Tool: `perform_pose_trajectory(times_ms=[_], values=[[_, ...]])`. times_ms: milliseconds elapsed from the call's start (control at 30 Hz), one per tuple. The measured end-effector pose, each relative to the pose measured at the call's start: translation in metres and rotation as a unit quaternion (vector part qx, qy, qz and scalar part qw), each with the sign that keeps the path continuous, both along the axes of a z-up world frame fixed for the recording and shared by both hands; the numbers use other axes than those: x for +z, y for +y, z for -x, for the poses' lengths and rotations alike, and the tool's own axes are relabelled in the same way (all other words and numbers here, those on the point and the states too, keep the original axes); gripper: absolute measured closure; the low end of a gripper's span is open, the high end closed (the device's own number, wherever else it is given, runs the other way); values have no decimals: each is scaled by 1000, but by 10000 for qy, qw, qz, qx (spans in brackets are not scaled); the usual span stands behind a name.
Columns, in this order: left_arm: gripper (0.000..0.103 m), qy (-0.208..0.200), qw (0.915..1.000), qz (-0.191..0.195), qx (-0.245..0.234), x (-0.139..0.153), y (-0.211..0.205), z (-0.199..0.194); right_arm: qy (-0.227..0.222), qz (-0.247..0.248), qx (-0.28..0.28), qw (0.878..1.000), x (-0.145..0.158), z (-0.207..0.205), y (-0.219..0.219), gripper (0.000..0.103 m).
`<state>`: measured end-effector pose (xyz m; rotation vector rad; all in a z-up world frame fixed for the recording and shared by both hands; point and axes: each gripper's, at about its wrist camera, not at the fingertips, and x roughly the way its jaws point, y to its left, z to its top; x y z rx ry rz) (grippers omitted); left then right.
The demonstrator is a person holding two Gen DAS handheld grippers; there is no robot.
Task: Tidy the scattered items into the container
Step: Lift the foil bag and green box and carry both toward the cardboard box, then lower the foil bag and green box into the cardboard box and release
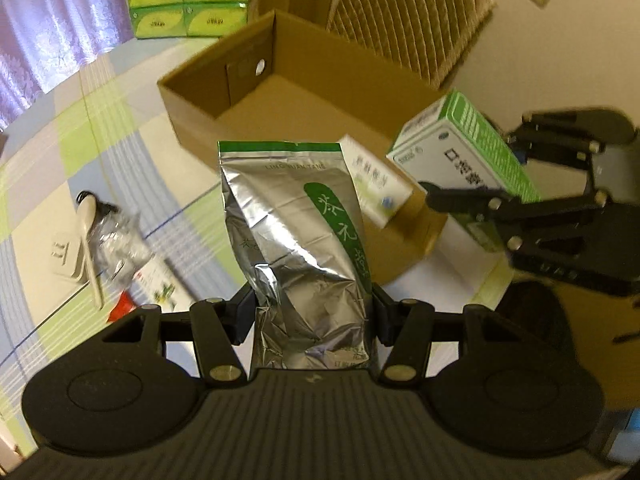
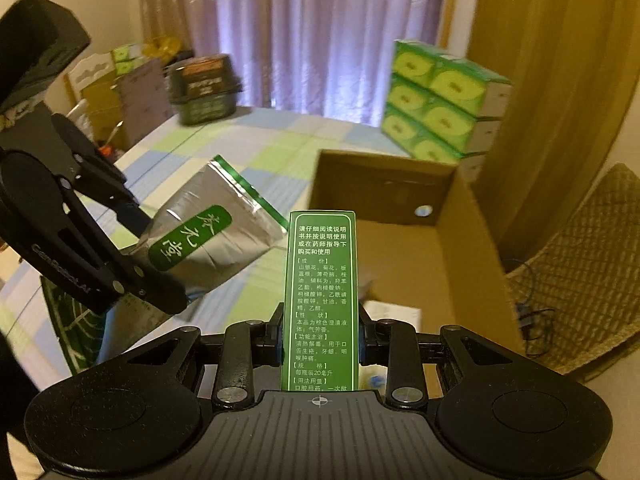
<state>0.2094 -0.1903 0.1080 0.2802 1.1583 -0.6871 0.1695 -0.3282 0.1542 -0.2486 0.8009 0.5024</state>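
- The left tool (image 1: 314, 312) is clamped on the lower part of a silver foil pouch (image 1: 296, 236) with a green label, held above the checked surface (image 1: 52, 168).
- The right tool (image 2: 320, 340) grips a green medicine box (image 2: 320, 300) by its narrow sides (printed panel facing the camera), above the near end of the cardboard box (image 1: 200, 92).
- A white carton (image 1: 378, 184) lies inside that open container.
- Beyond, stacked green tissue packs (image 2: 436, 104) stand before a purple curtain (image 2: 320, 28).

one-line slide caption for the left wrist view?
Left gripper holds a silver tea pouch before the open cardboard box.
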Motion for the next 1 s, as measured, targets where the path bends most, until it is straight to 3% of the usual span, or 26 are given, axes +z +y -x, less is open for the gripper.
perform_pose_trajectory(times_ms=[467, 1000], values=[[51, 235, 9947, 596, 805, 0, -46, -43, 6, 98, -460, 9989, -3, -43, -47, 70], [51, 351, 9782, 962, 1804, -20, -67, -73, 130, 100, -640, 9978, -19, -84, -57, 70]])
